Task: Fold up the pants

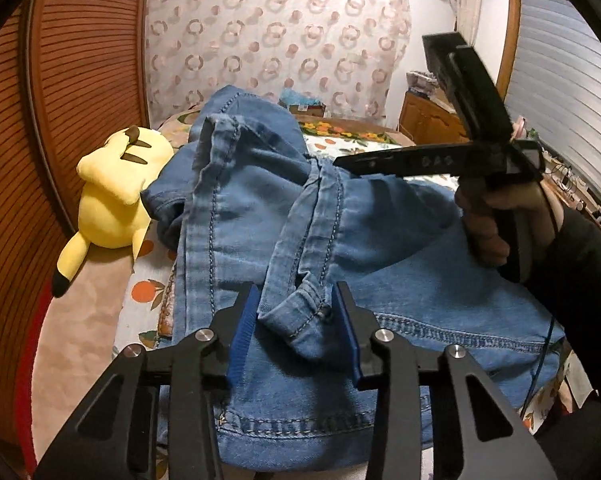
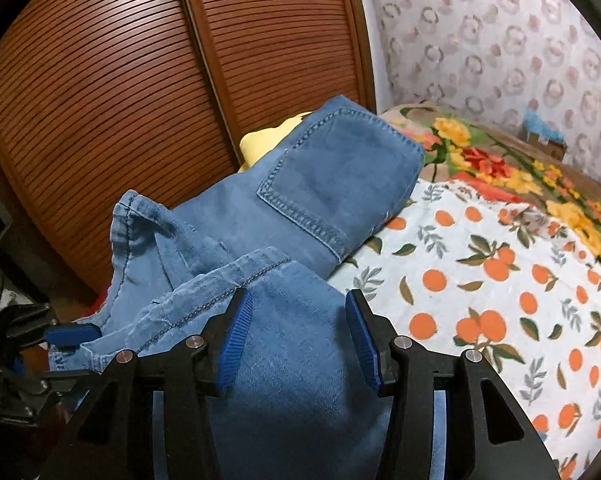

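Pants [image 1: 380, 240]: blue denim, lying crumpled on the bed [image 2: 500, 280] with its orange-print cover, legs bunched over the seat. We note a back pocket [image 2: 332, 184] facing up toward the slatted wooden wardrobe [image 2: 140, 100]. Left gripper [image 1: 296, 320]: blue pads spread, a hem cuff [image 1: 300, 316] lying between them, not pinched. Right gripper [image 2: 296, 336]: fingers likewise spread, hovering over denim, clamping nothing. From the left wrist view we see the right hand [image 1: 496, 220] holding its tool above the cloth. Yellow plush toy [image 1: 116, 184] lies just beside the pants, near the wardrobe.
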A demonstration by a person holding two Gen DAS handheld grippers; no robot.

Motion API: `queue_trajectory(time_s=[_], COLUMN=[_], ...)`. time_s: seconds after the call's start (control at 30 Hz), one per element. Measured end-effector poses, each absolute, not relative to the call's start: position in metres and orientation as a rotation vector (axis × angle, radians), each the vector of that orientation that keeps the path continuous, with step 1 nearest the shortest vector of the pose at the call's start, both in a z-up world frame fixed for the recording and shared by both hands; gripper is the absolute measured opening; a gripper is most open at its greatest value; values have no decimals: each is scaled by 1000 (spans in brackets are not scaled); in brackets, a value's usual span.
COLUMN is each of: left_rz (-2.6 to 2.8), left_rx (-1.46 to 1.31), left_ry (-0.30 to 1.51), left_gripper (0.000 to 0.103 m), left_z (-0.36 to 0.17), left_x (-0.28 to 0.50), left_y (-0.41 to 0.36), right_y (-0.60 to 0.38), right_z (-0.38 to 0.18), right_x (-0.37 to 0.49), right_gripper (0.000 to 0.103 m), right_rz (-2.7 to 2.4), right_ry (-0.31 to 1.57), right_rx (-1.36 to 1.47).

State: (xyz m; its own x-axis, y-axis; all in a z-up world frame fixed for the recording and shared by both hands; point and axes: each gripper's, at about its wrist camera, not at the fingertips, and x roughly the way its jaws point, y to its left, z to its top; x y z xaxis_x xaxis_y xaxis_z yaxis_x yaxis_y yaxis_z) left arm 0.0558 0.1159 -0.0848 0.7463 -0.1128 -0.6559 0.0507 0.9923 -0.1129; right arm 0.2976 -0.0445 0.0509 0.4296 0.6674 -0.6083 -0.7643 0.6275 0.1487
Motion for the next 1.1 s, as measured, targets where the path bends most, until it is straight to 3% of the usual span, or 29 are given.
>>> queue_trajectory(time_s=[0.17, 0.2, 0.23, 0.3, 0.37, 0.43, 0.63, 1.1], left_rz=[-85, -88, -89, -93, -101, -101, -114, -119], left_rx=[-110, -108, -105, -105, -103, -96, -80, -100], left_ry=[769, 773, 773, 768, 755, 739, 689, 507], left_gripper=[40, 40, 40, 37, 24, 16, 8, 6], left_z=[-94, -96, -96, -95, -92, -88, -73, -16], left_x=[64, 64, 63, 62, 60, 57, 48, -2], left_y=[119, 119, 118, 119, 117, 115, 107, 115], right_y=[-45, -47, -46, -50, -55, -65, -75, -98], right_z=[48, 46, 45, 44, 45, 48, 56, 93], right_x=[310, 311, 310, 313, 321, 315, 294, 241], right_gripper=[50, 45, 34, 24, 9, 2, 2, 1], right_rz=[947, 951, 959, 969, 966, 976, 991, 1001], right_ry=[730, 737, 743, 736, 709, 674, 590, 394], right_rx=[-115, -115, -117, -121, -117, -106, -123, -86])
